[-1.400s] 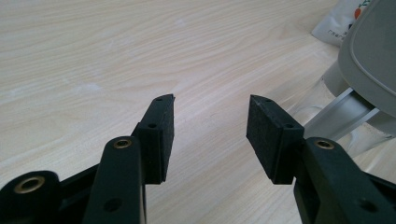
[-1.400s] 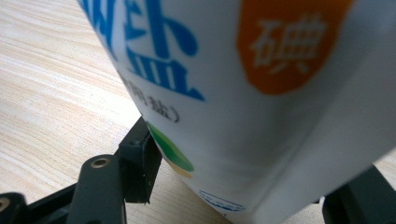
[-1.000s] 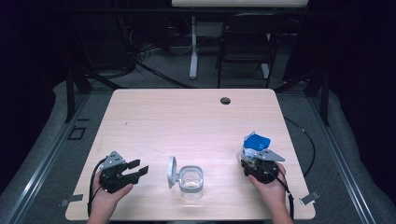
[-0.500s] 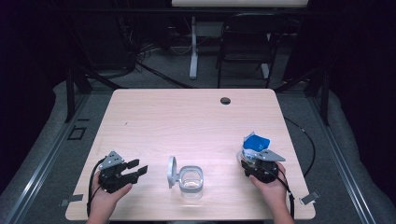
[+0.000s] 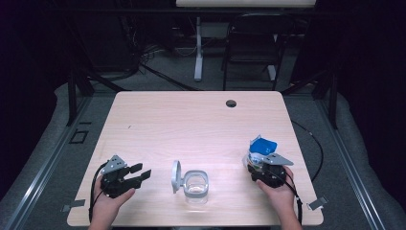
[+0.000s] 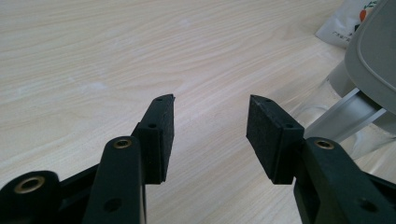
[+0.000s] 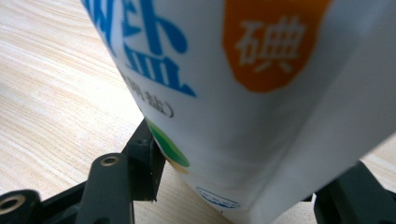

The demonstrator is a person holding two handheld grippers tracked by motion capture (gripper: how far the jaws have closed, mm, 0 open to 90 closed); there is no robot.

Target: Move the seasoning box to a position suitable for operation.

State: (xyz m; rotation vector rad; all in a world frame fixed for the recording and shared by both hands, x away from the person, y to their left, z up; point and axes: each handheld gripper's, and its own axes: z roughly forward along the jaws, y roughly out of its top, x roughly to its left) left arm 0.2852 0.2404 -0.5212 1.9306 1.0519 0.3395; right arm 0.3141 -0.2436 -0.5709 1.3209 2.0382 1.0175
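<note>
Your right gripper [image 5: 262, 165] jaws clamp the salt bag [image 5: 261, 147], hiding its base; your left gripper [image 5: 139, 173] jaws gape empty, nine o'clock of the jar [image 5: 196, 186]

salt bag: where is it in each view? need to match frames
High view: salt bag at right, in the right gripper, right of the jar.
Left gripper view: top right corner, behind the jar's lid.
Right gripper view: close up, between the jaws.
Shared landmark: the wooden table.
</note>
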